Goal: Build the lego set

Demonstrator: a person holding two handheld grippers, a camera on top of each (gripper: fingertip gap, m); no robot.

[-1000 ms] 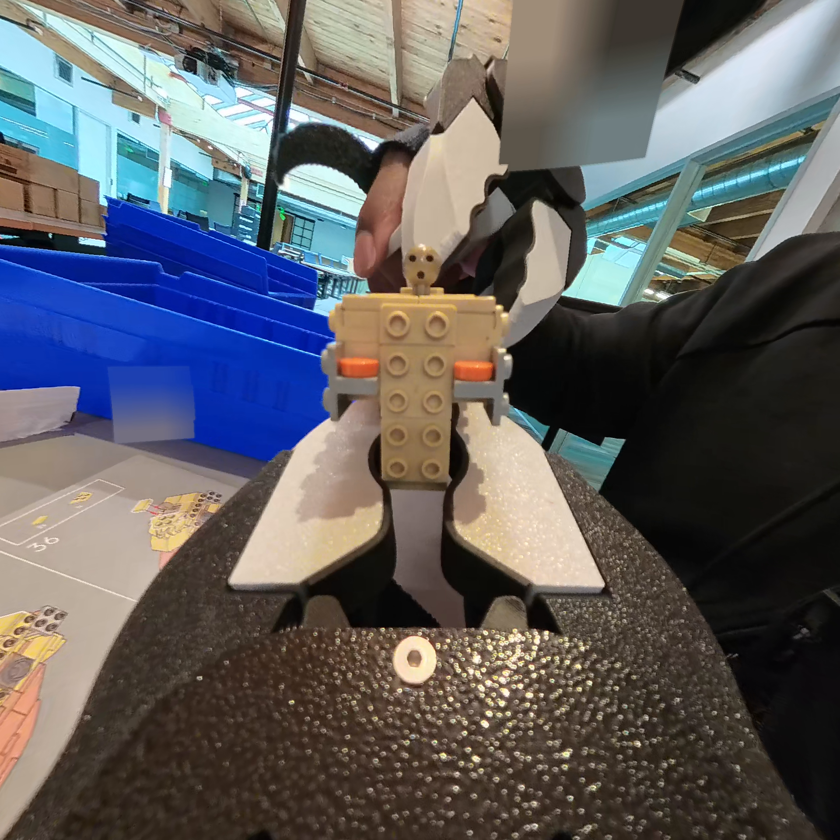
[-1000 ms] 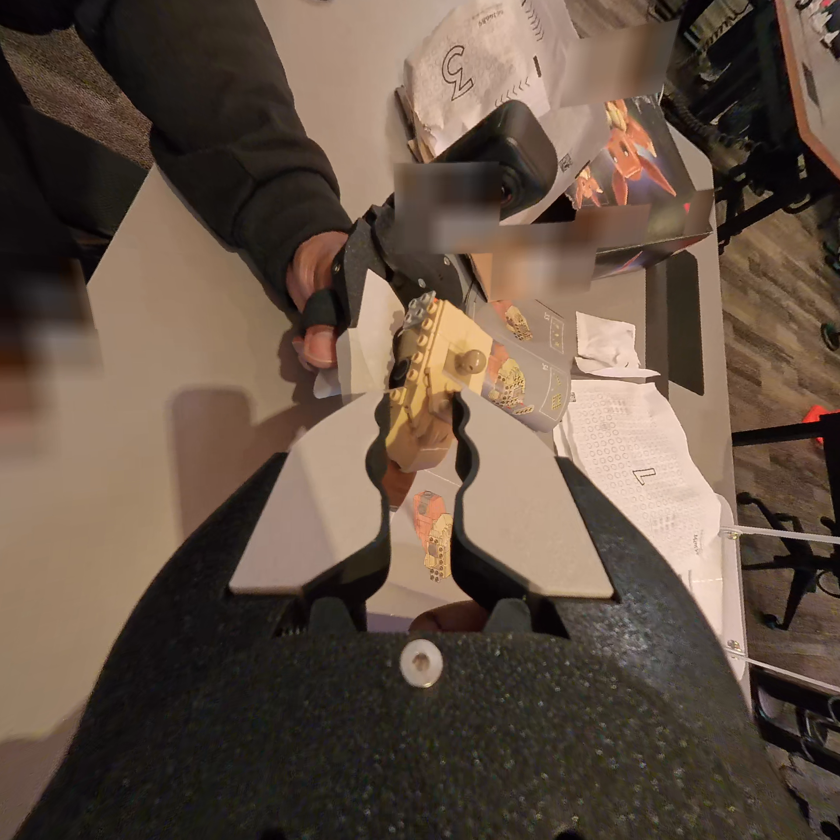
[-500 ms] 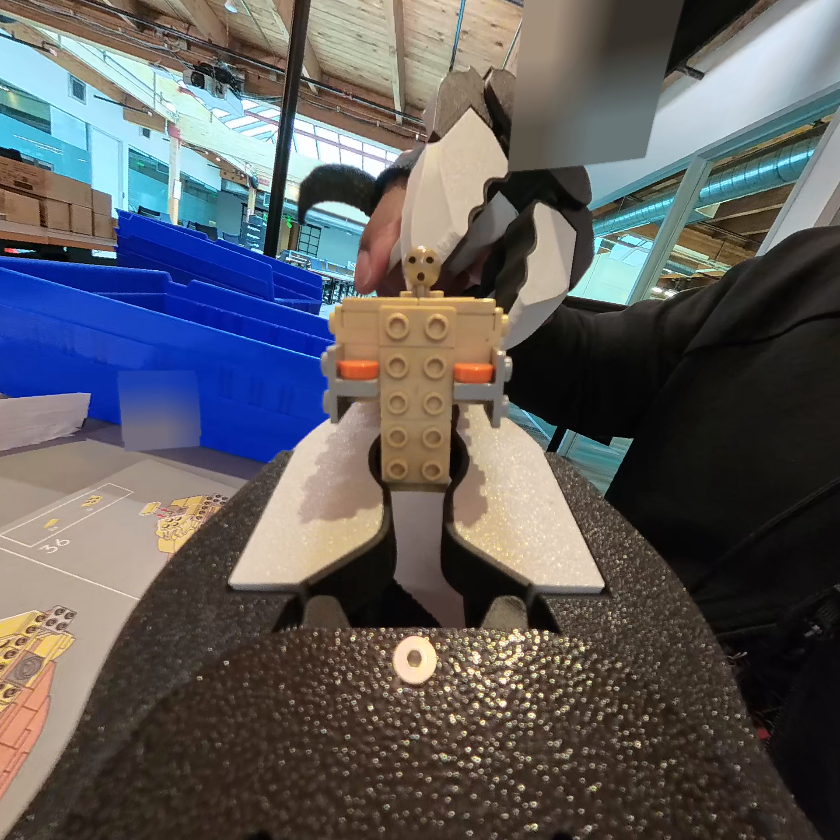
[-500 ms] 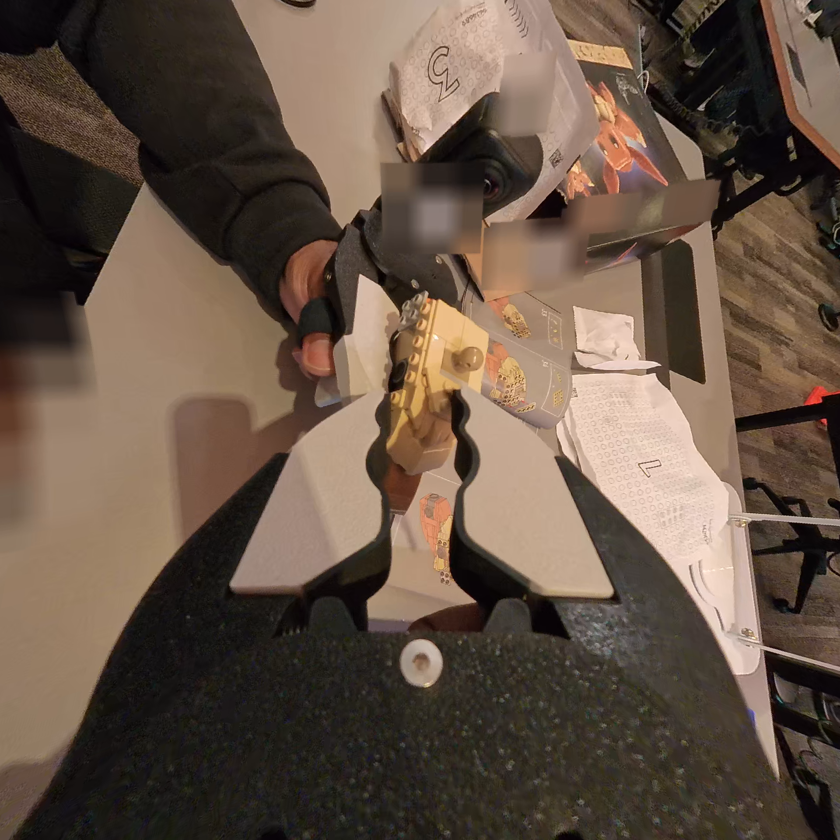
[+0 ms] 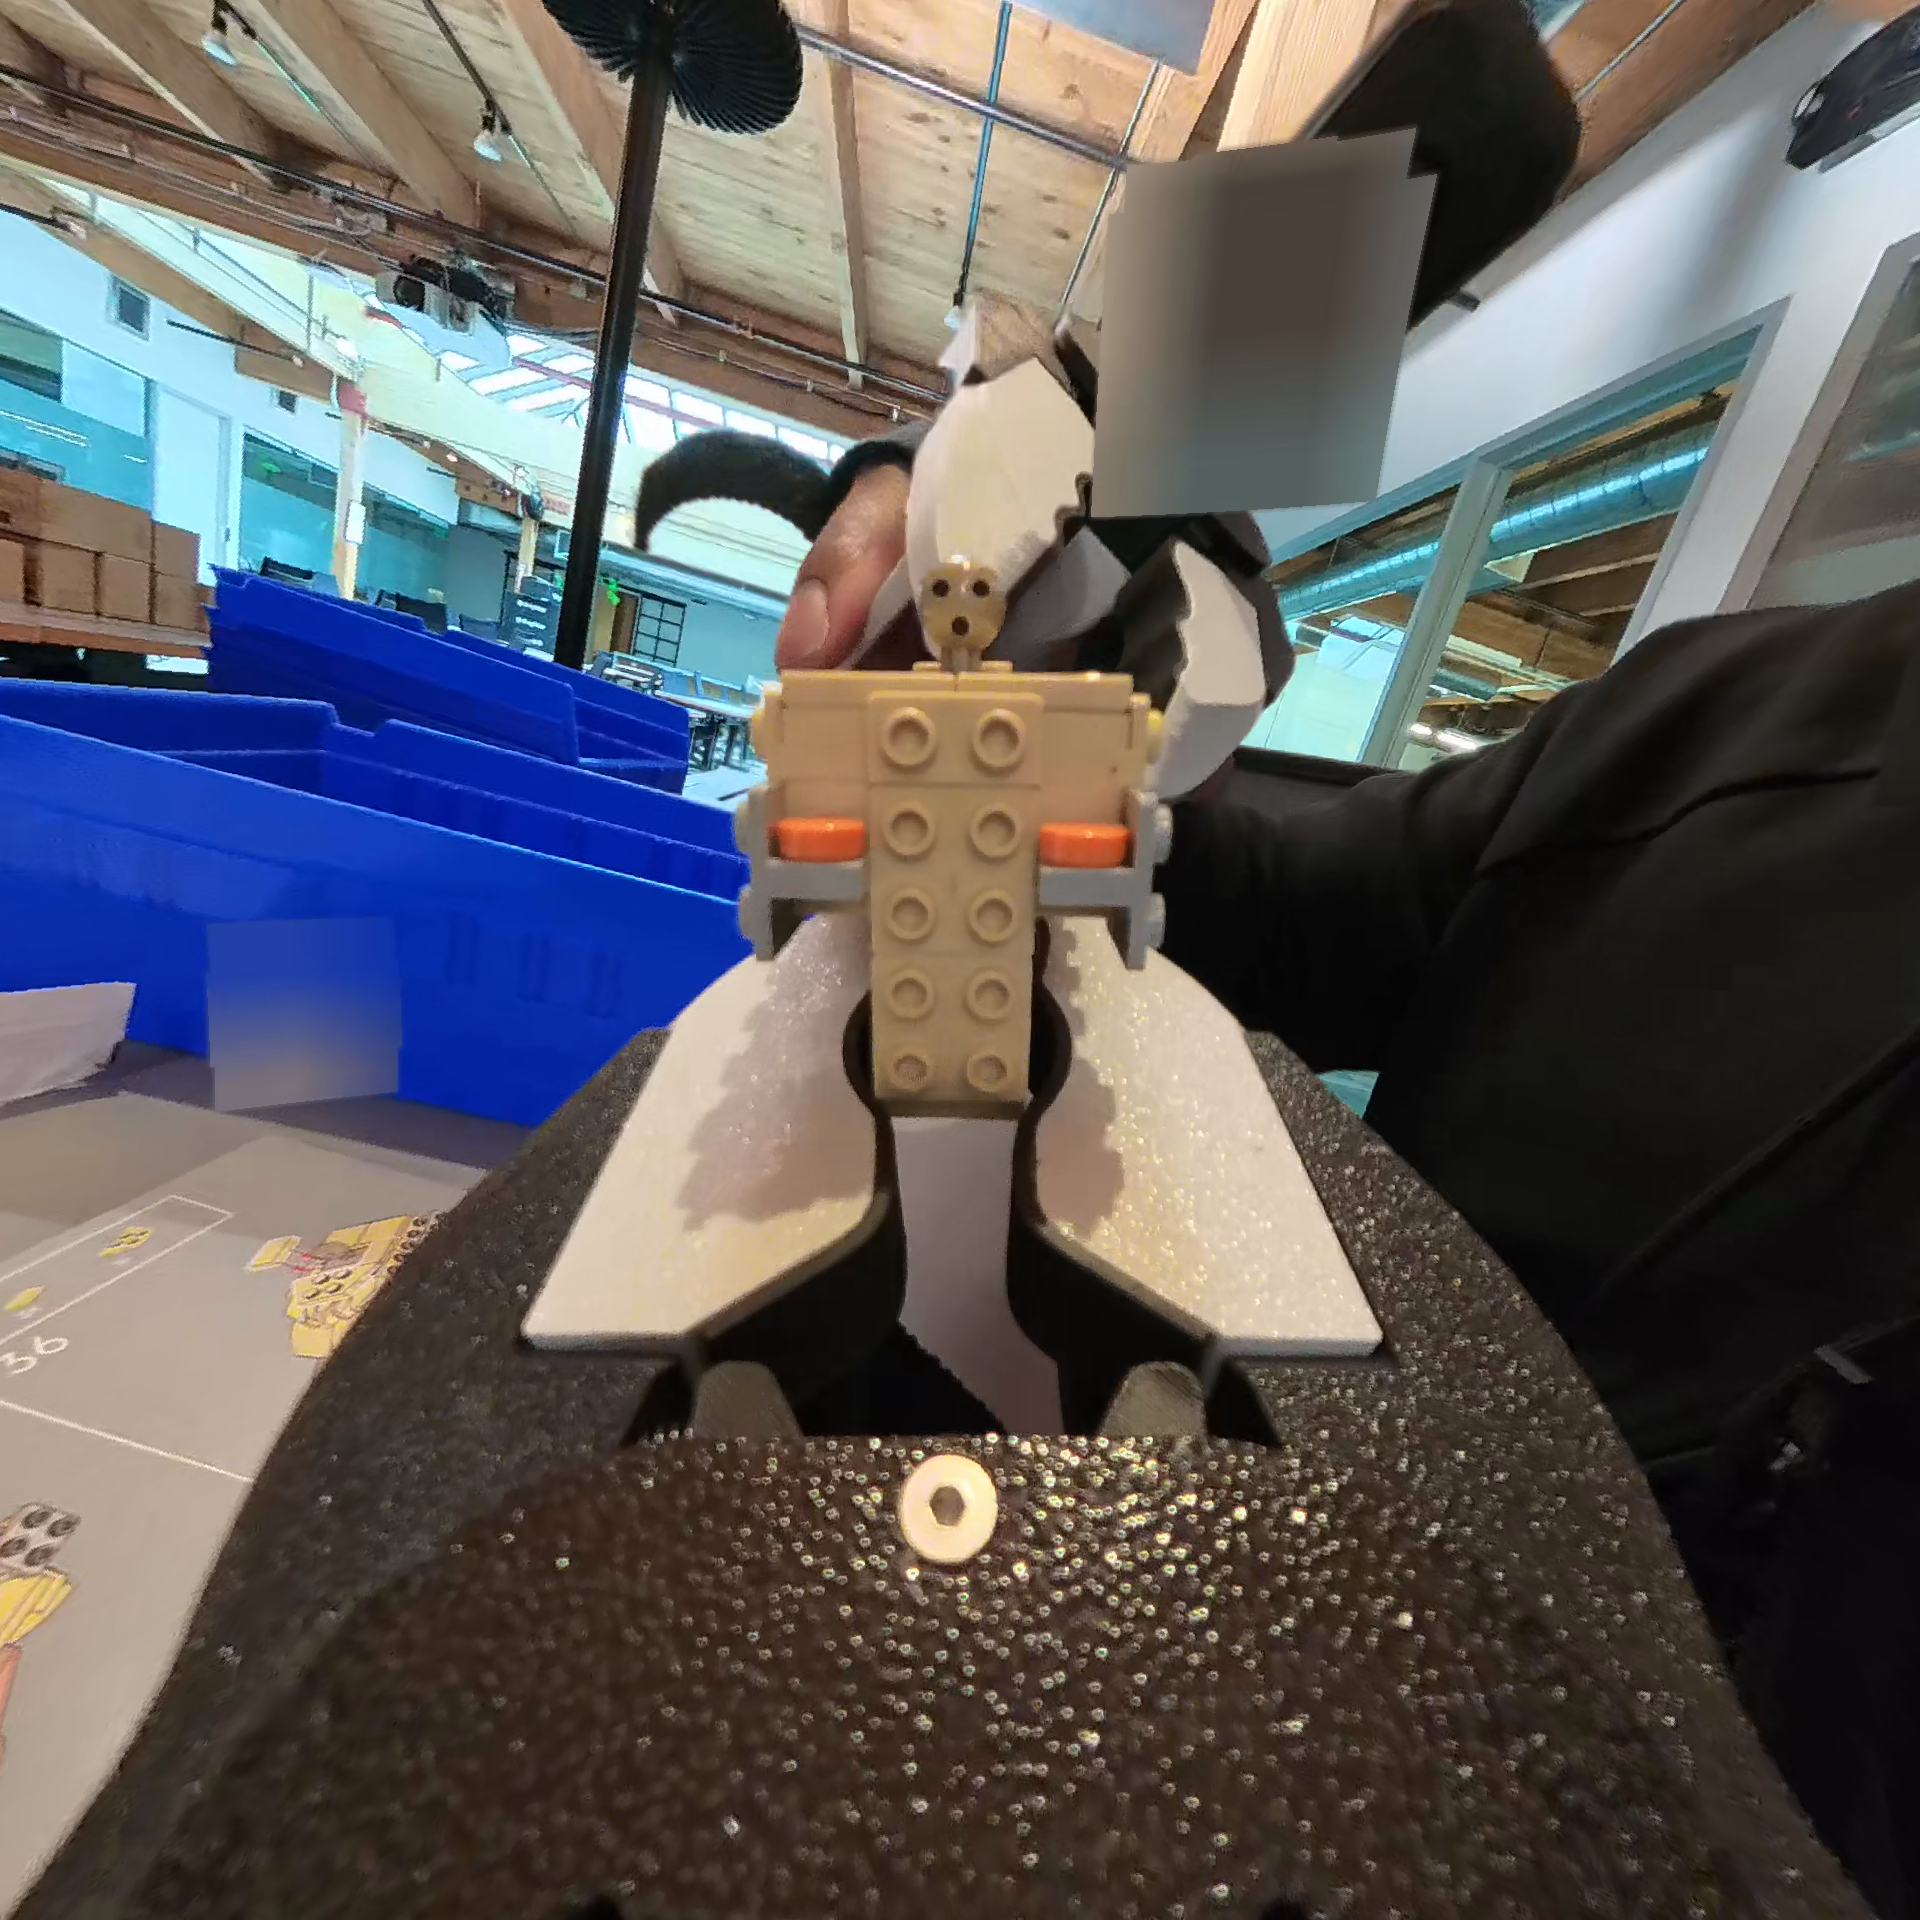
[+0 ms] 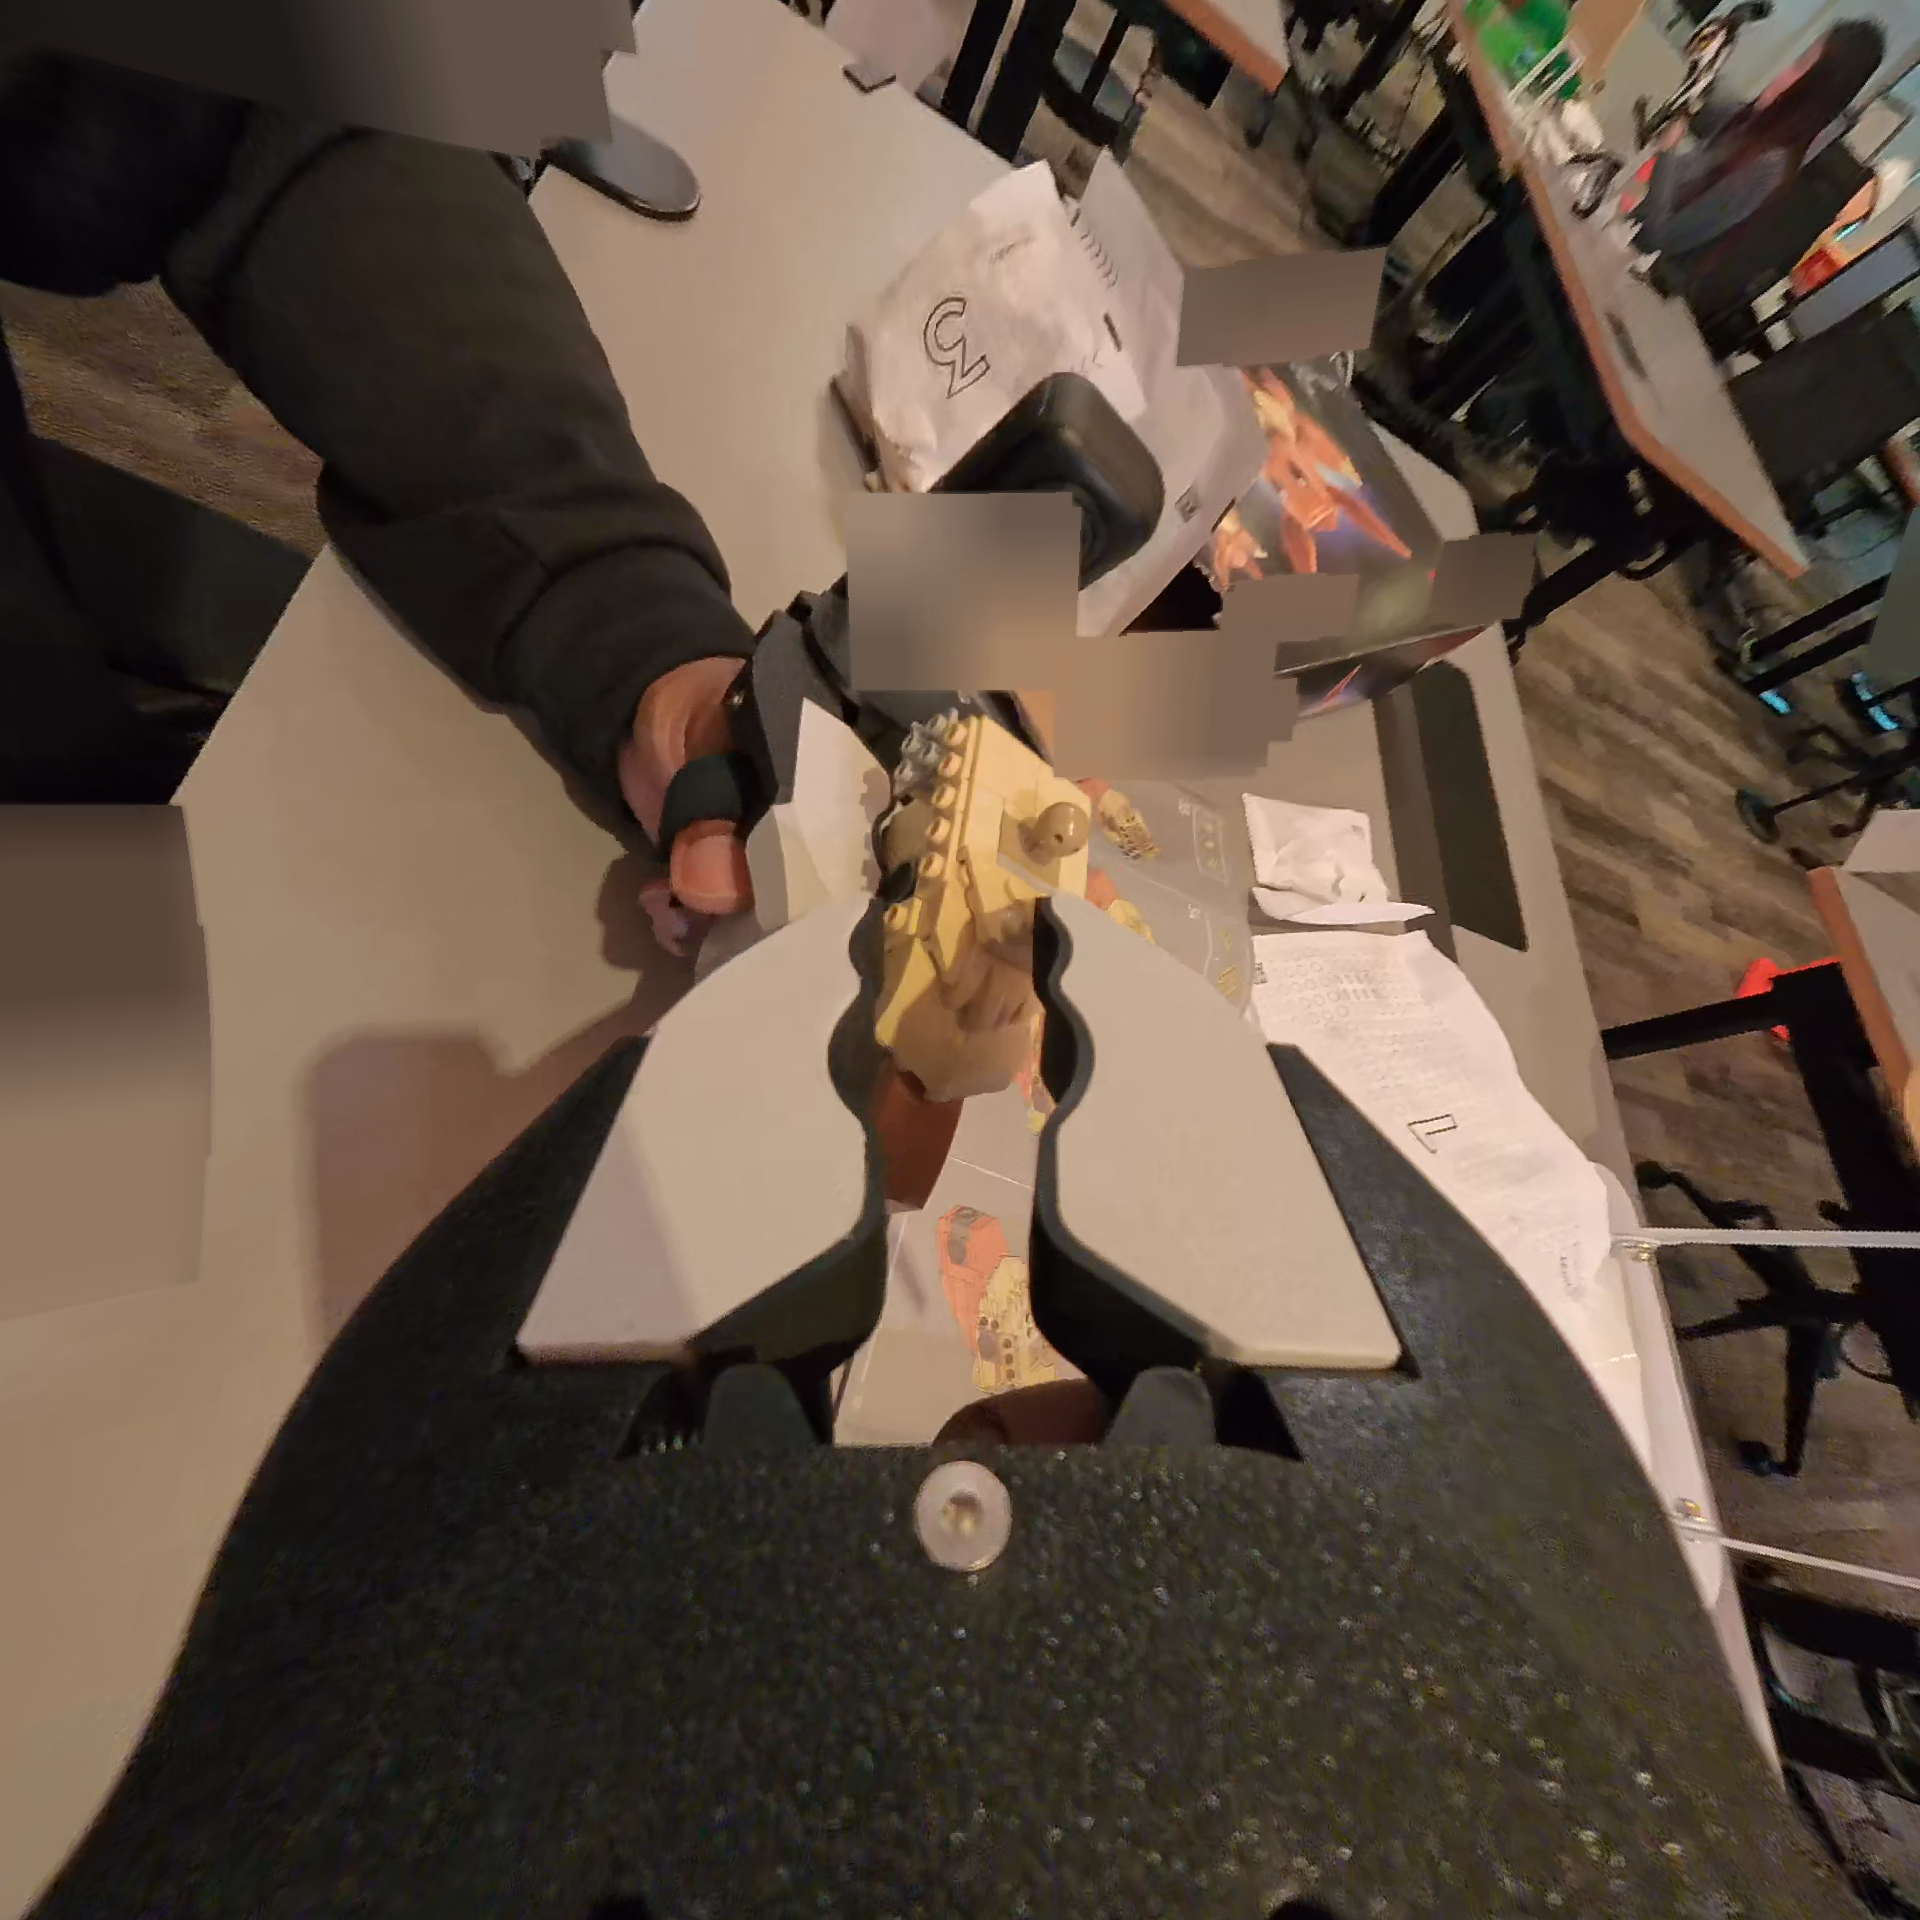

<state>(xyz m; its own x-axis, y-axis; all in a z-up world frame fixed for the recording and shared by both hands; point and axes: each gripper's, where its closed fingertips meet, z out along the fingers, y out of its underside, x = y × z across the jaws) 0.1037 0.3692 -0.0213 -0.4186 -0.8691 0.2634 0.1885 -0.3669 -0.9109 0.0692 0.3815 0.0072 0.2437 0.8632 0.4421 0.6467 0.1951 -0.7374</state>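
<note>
Up off the table, the tan lego sub-assembly (image 5: 951, 883) sits pinched between both claws: left gripper (image 5: 951, 1039) clamps its narrow studded stem, right gripper (image 6: 951, 977) bites the far end. Light, rigid, probably pops apart, so I'd grip the solid plates, not the little ball joint (image 5: 961, 603).
</note>
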